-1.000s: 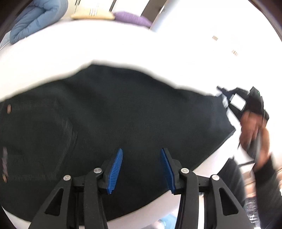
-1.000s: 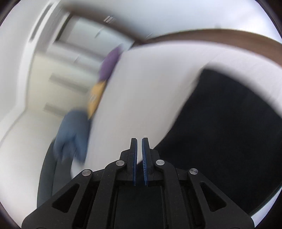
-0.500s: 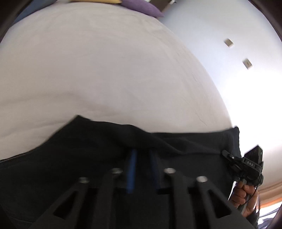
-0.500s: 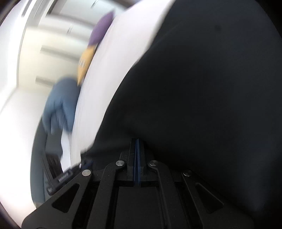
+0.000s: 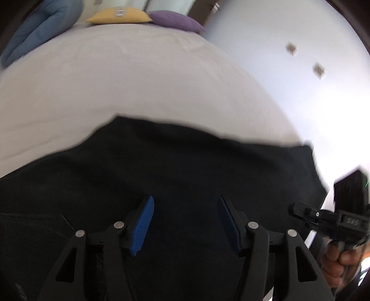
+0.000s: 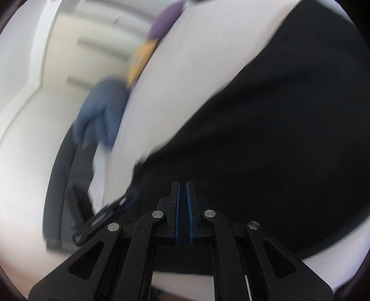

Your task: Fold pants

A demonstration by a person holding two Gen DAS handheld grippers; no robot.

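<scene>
White bedding (image 5: 138, 92) is spread under the black pants (image 5: 185, 166), which lie flat directly beneath the left tool (image 5: 185, 222); its jaws are opening, with nothing gripped. Over the pants' edge, the right tool (image 6: 182, 208) is seen nearly clenched, empty.

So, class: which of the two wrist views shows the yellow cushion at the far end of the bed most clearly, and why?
The left wrist view: the yellow cushion is fairly sharp there, lying between a blue cushion and a purple cushion. The right wrist view shows the yellow cushion only as a motion-blurred smear at the bed's edge.
</scene>
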